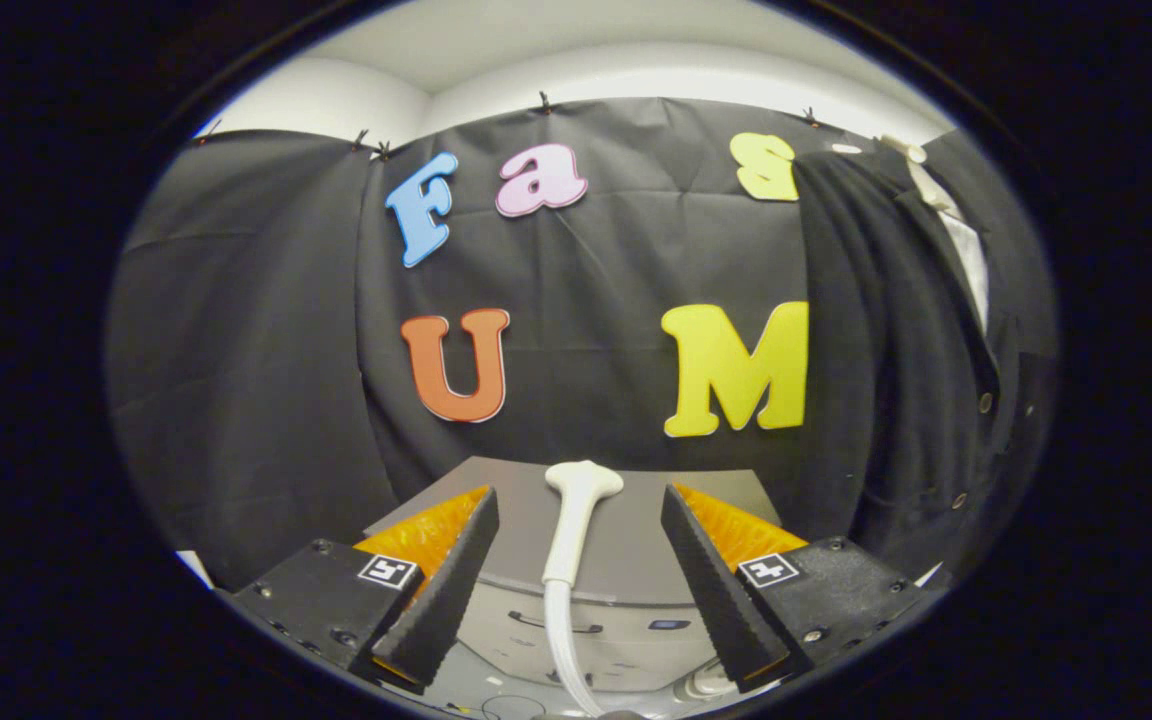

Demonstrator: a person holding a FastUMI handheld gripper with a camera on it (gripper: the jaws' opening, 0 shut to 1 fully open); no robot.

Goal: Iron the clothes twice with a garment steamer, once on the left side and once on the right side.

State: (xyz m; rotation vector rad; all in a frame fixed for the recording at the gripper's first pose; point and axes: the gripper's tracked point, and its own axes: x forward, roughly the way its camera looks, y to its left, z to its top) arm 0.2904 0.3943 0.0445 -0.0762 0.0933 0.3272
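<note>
Even overhead light, sharp centre, edges bent by fisheye.

Gripper point(579, 575): dark screwed housings; square markers.

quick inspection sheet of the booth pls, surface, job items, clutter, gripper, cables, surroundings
surface: grey flat-topped unit below the fingers, with a slot handle on its front.
job's things: white steamer head with ribbed hose lies on the unit, in line with the gap between the fingers; dark buttoned garment with white inner collar hangs beyond the right finger.
clutter: nothing seen.
grippers: gripper open, fingers spread either side of the steamer head, not touching it.
cables: the steamer's hose runs down toward the camera; a pale cord near the right finger.
surroundings: black cloth wall, white ceiling.
</note>
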